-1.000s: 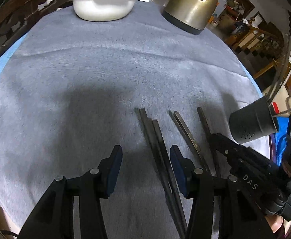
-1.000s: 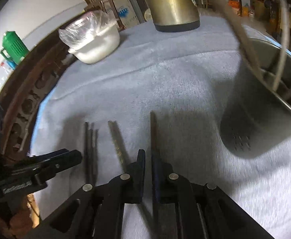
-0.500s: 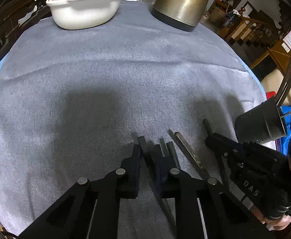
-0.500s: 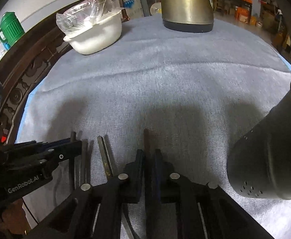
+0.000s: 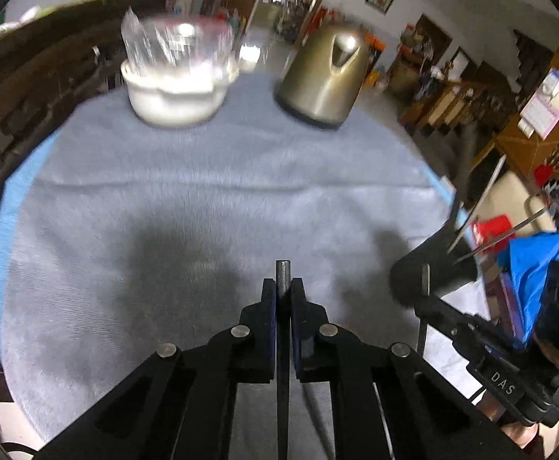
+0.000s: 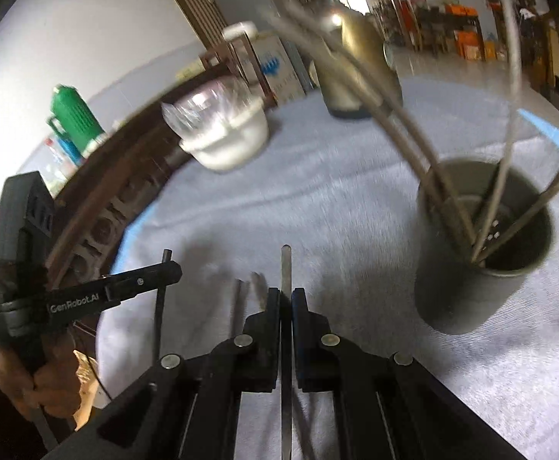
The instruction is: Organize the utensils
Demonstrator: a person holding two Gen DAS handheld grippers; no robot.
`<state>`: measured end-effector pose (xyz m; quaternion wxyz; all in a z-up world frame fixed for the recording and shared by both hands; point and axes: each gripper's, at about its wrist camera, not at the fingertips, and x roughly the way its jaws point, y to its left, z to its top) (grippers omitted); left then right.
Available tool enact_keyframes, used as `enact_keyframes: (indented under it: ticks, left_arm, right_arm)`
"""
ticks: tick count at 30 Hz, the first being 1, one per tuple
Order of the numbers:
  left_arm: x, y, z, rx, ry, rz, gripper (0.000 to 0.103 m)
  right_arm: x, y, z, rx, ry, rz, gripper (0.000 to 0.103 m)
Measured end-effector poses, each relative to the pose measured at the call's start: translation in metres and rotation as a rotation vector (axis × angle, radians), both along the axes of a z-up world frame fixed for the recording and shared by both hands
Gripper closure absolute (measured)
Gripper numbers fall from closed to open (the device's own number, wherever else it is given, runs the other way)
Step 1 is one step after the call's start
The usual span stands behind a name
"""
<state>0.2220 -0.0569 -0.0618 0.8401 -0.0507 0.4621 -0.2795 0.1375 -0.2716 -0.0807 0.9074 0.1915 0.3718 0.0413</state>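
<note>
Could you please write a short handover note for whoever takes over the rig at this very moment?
Left gripper: shut on one dark chopstick, held above the cloth.
Right gripper: shut on another chopstick, also off the cloth.
The dark holder stands upright on the grey cloth to the right and already has several utensils leaning in it.
Two more chopsticks seem to lie on the cloth between the grippers; blur hides the detail.
Left to do: drop both held chopsticks into the holder, then collect those lying on the cloth.
</note>
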Motion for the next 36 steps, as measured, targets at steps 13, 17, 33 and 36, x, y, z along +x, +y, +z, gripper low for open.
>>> enact_keyframes:
  ticks: [13,17,33,36]
  left_arm:
    - [-0.066,0.009,0.090,-0.145,-0.336,0.118,0.096]
    - [-0.079,0.000,0.106,-0.162,-0.372,0.104,0.096]
    - [-0.088,-0.040,0.130,-0.205,-0.445,0.090,0.096]
    - [-0.084,-0.044,0.131,-0.208,-0.428,0.092,0.096]
  right_arm:
    - [-0.078,-0.005,0.080,-0.061,-0.301,-0.033,0.097]
    - [-0.095,-0.016,0.096,-0.073,-0.346,-0.077,0.097]
    - [-0.127,-0.078,0.141,-0.104,-0.468,-0.294,0.097]
    - [-0.129,-0.083,0.144,-0.108,-0.482,-0.318,0.097]
